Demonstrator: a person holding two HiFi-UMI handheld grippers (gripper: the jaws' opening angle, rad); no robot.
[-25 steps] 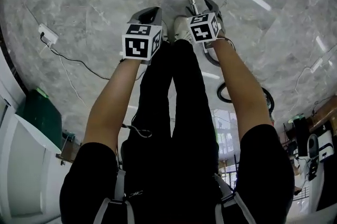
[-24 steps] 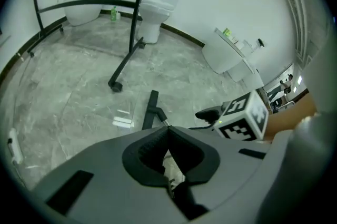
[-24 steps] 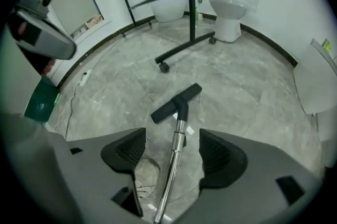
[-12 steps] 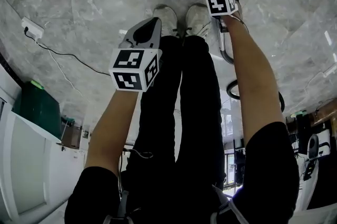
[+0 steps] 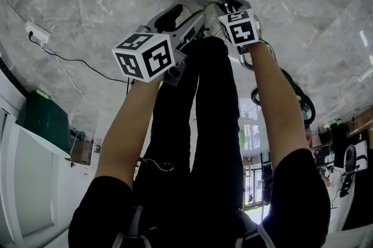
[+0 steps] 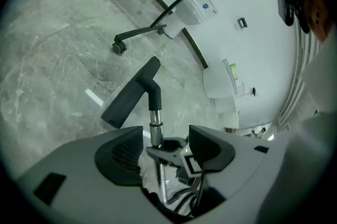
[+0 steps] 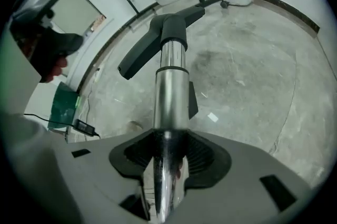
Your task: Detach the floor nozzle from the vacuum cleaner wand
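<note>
Left gripper (image 6: 159,145) is opening, jaws wide, pads pressing nothing, the wand (image 6: 154,128) just ahead between them. Right gripper (image 7: 169,152) is closing on the wand. Nozzle (image 7: 152,46) is joined to the wand's far end, by the floor (image 7: 253,75).

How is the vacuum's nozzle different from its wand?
The wand is shiny silver metal; the nozzle is black. The wand is a thin round tube; the nozzle is a wide, flat bar set crosswise at the wand's end. What they share: they are joined together, not yet pulled apart.
</note>
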